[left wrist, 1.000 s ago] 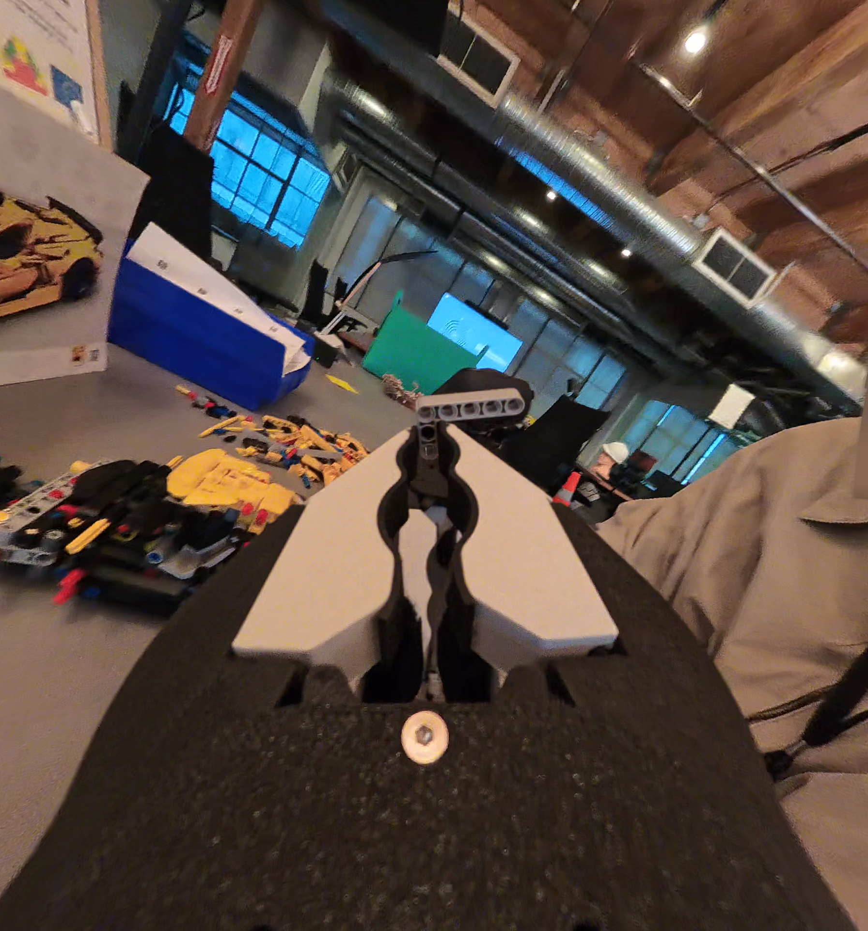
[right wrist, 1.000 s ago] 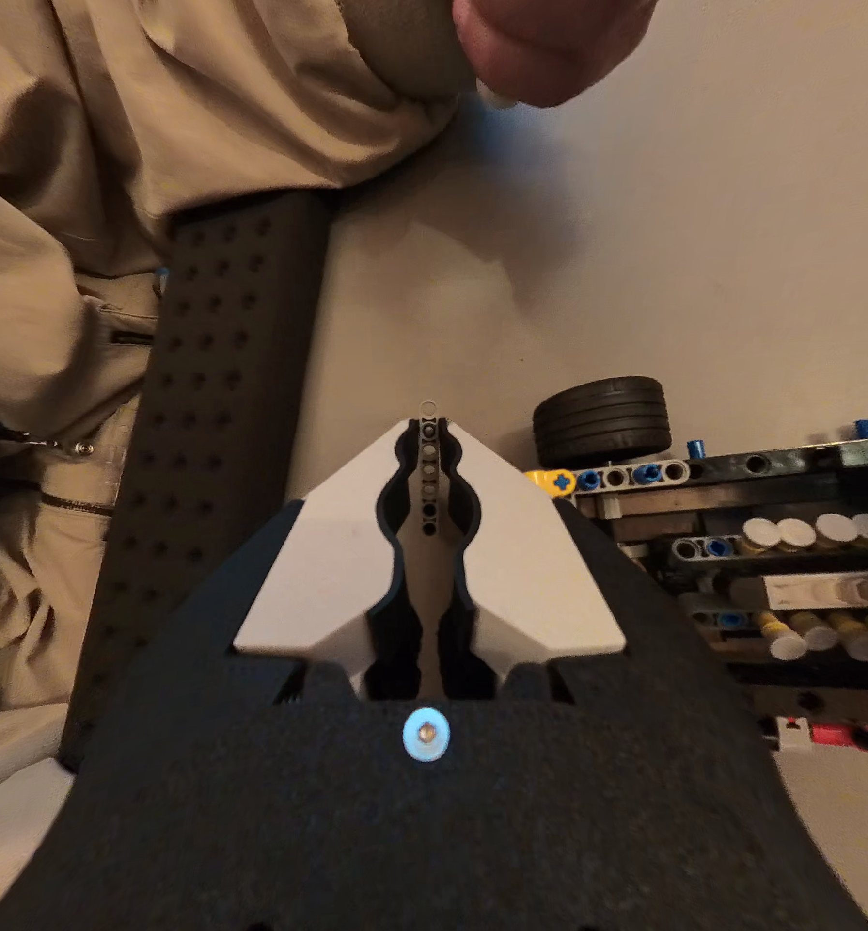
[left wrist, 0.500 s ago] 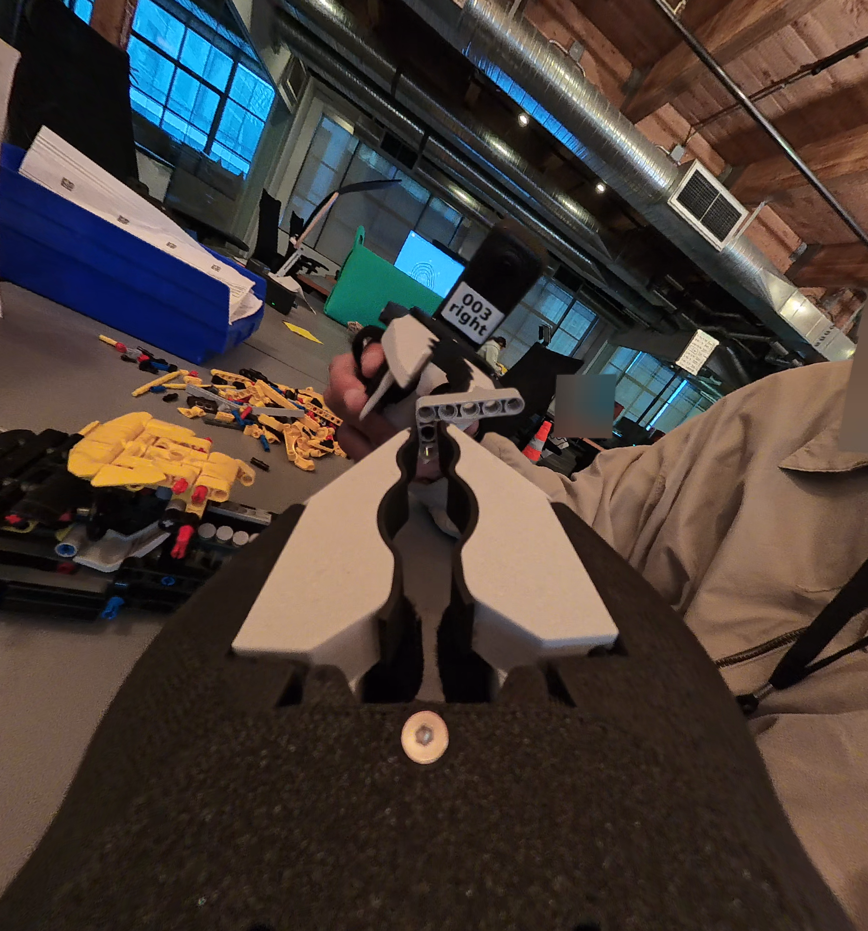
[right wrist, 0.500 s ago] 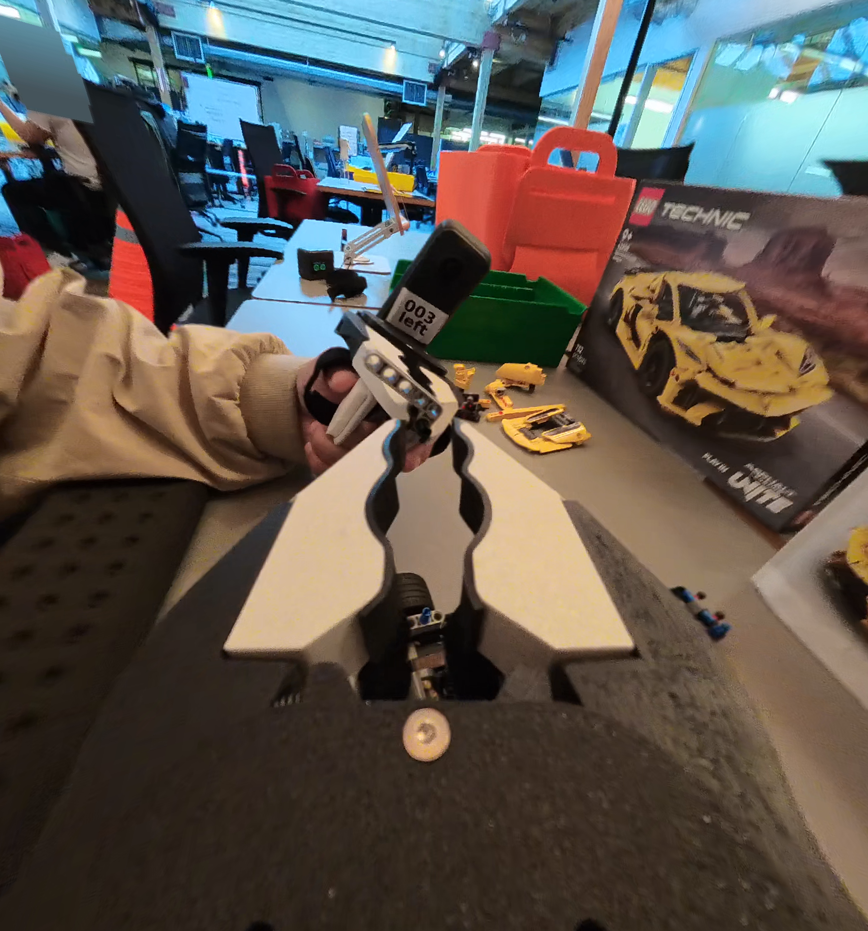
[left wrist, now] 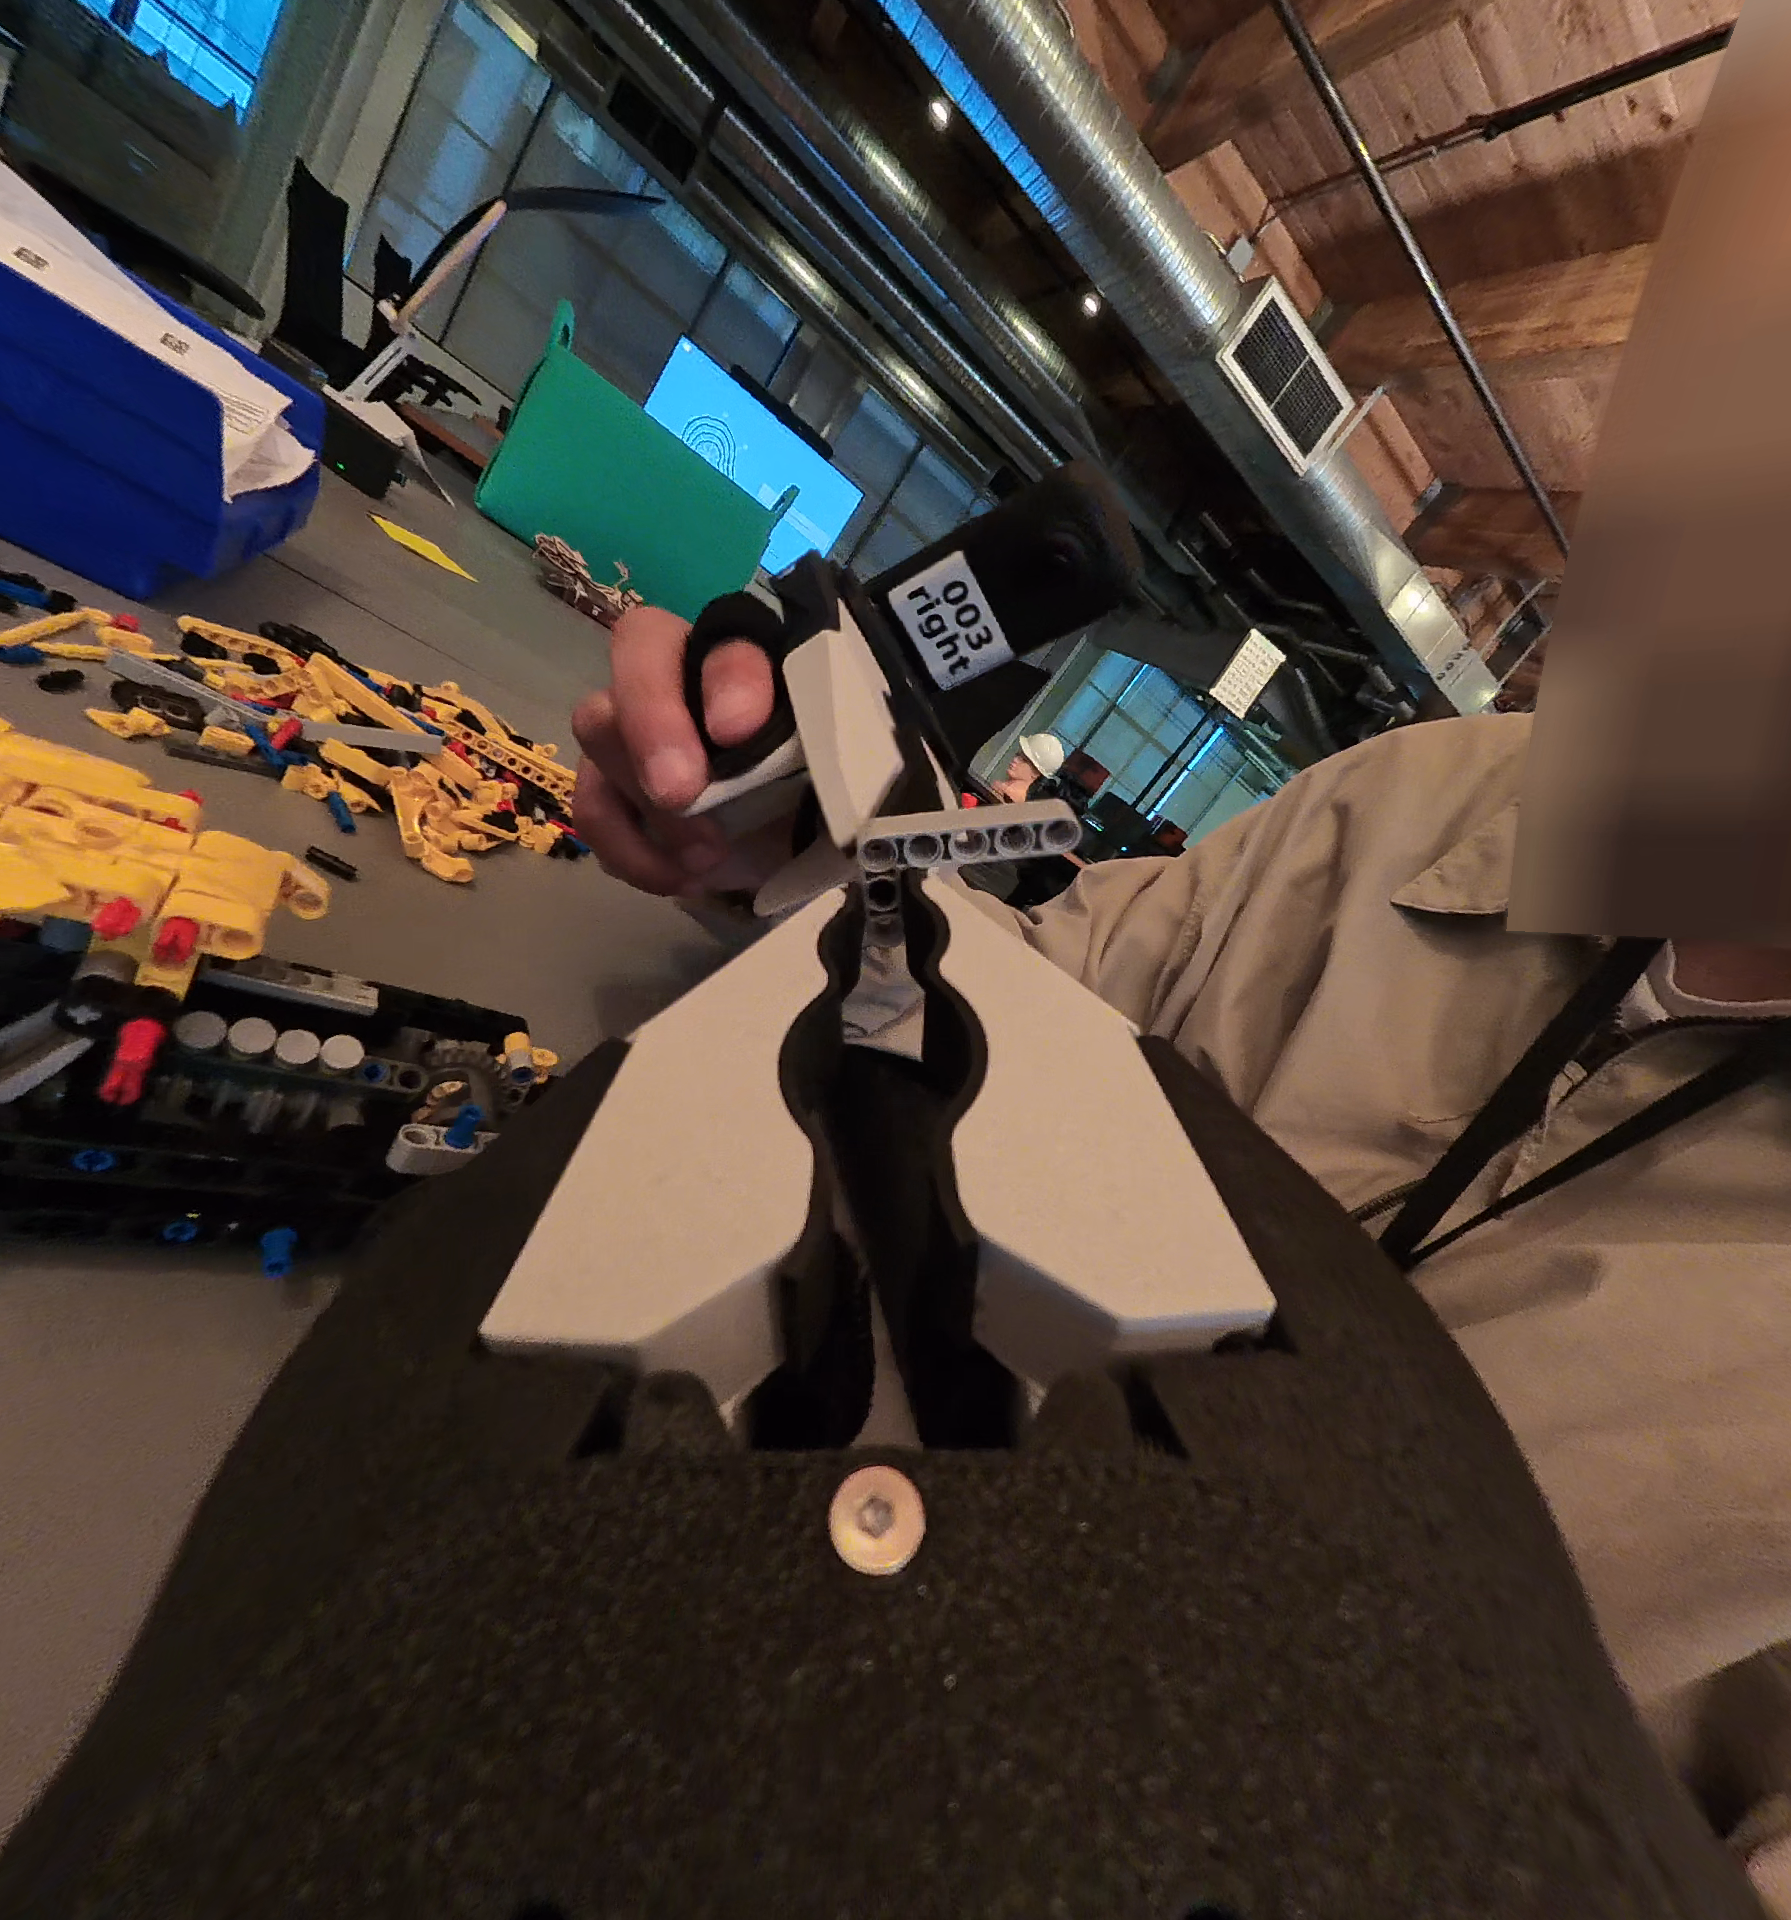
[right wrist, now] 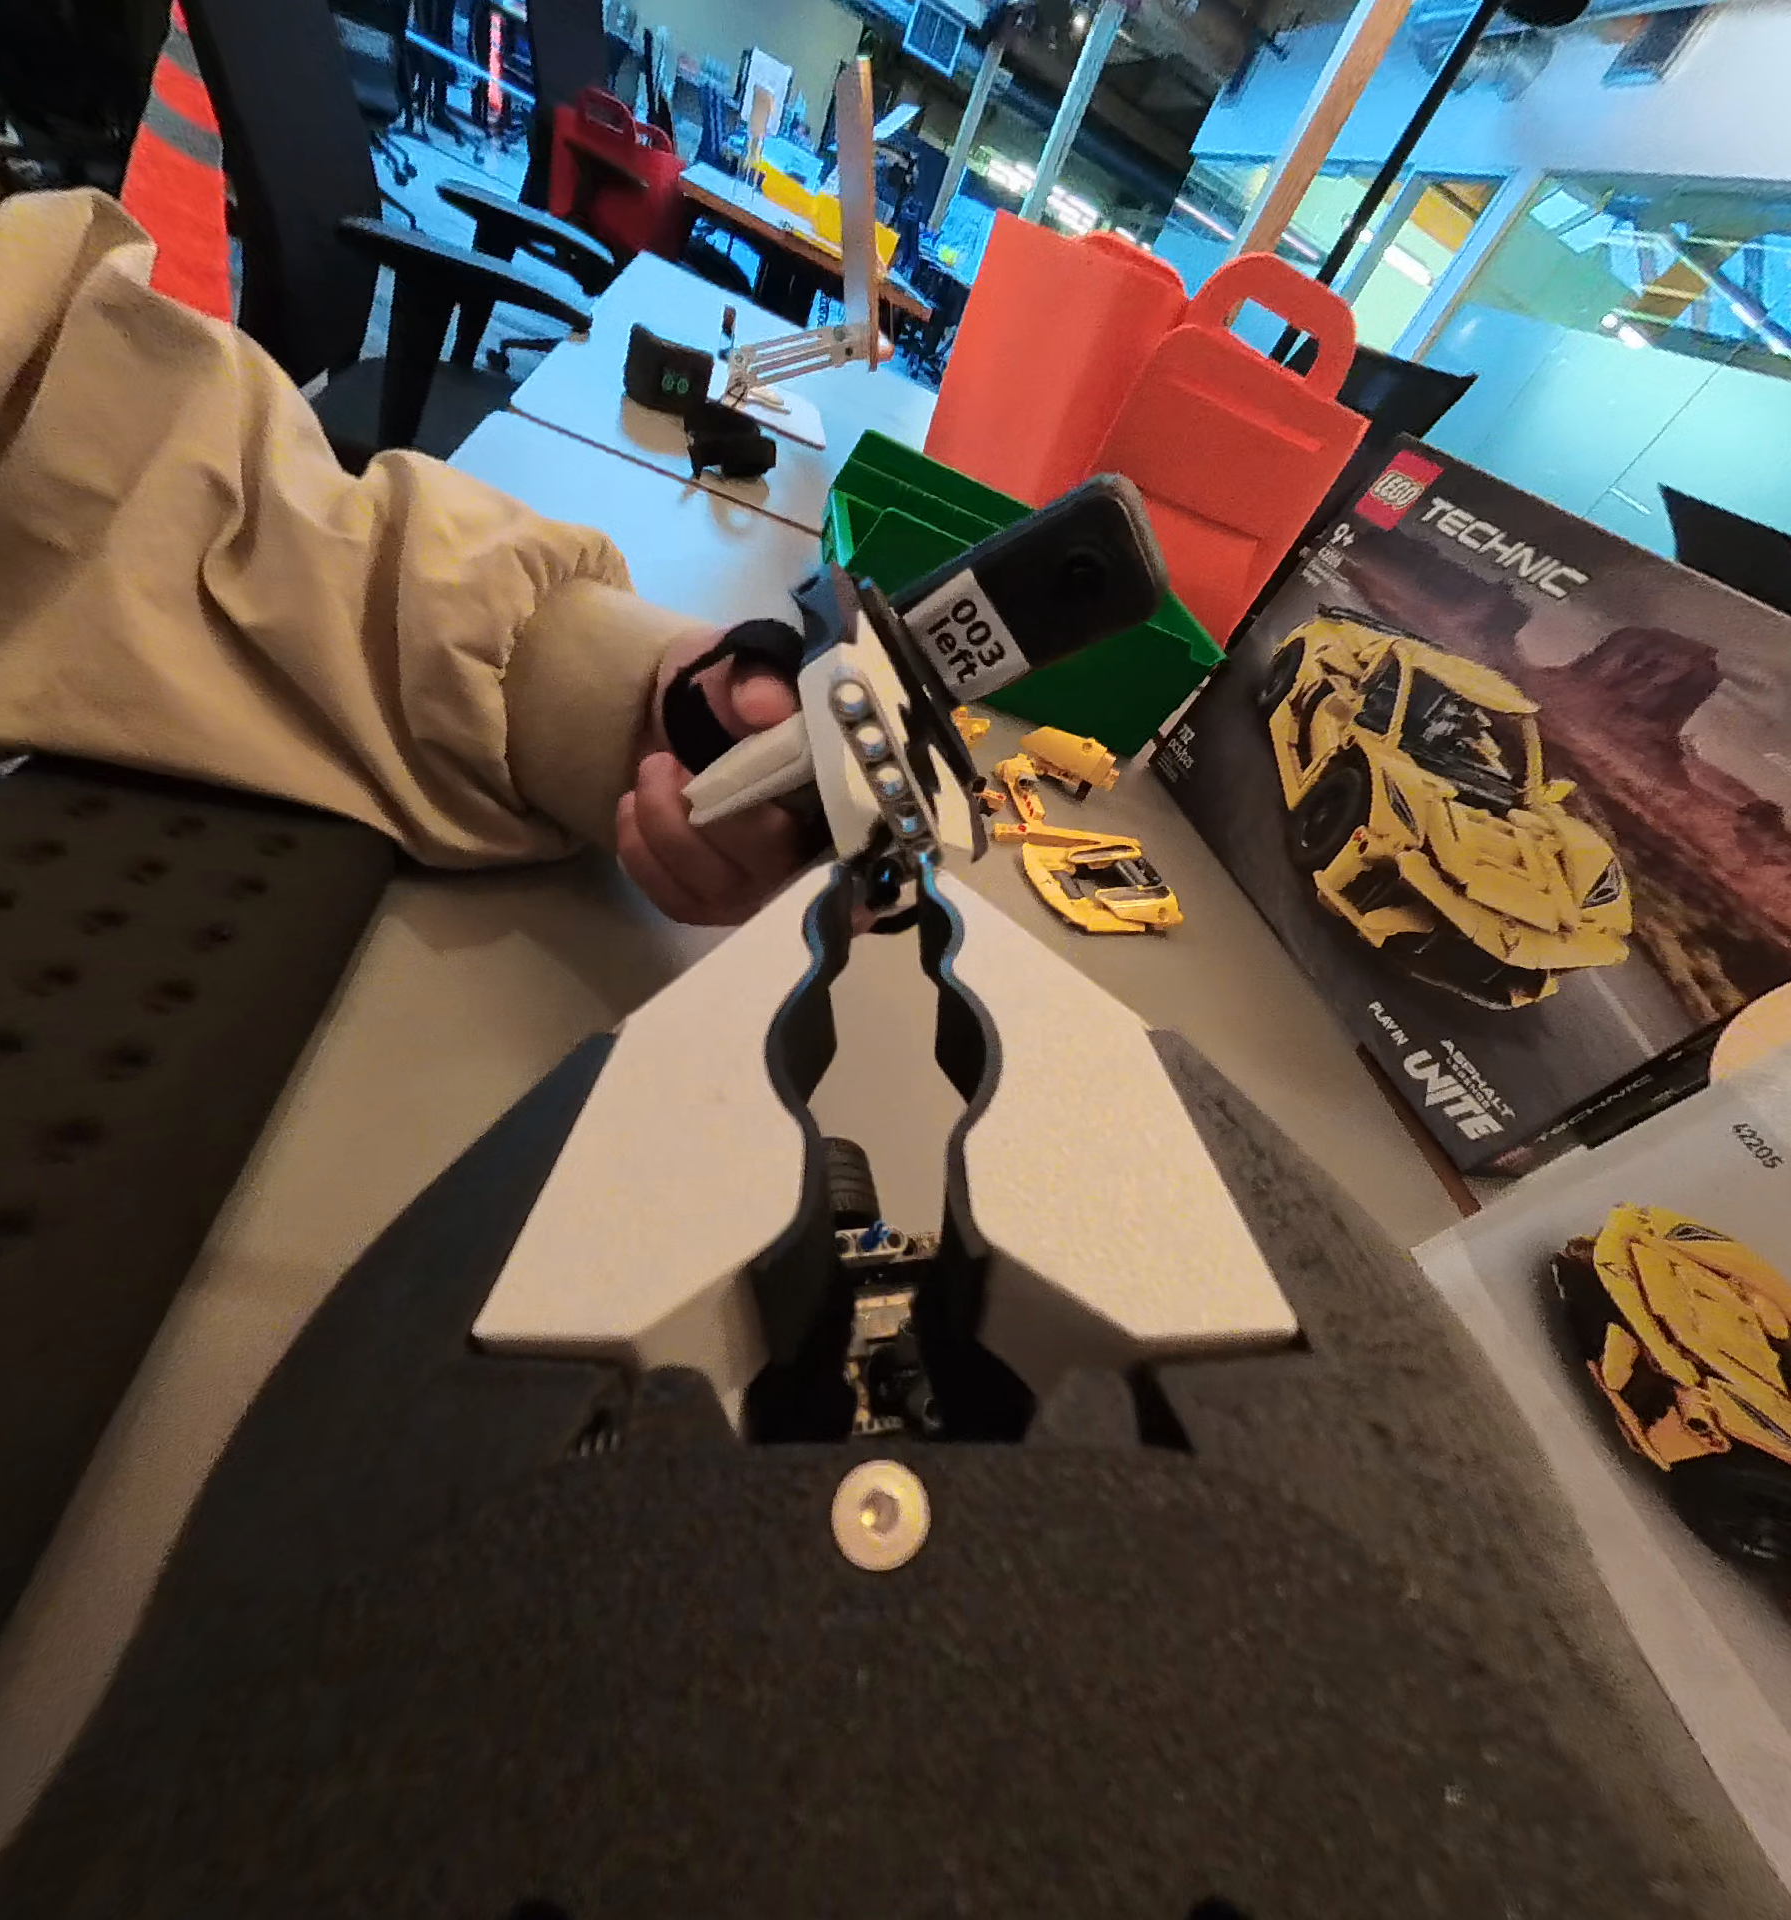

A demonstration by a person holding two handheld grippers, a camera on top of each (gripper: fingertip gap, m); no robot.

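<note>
Between the left gripper (left wrist: 886,904)'s closed fingers, a grey beam assembly (left wrist: 964,836); right gripper (right wrist: 886,883) fingers narrow, tips just beside it

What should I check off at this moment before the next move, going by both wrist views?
1. Left gripper holding the T-shaped beam piece: ok, fingers closed on its dark stem, grey crossbar above the tips.
2. Right gripper open or shut: cannot tell, the gap is narrow with something dark at the tips.
3. Right gripper touching the crossbar: cannot tell, its tips sit at the crossbar's end.
4. Both grippers off the table: ok, held above the half-built model and the loose yellow parts.
5. Crossbar holes in view: ok, they face the left wrist camera.
</note>
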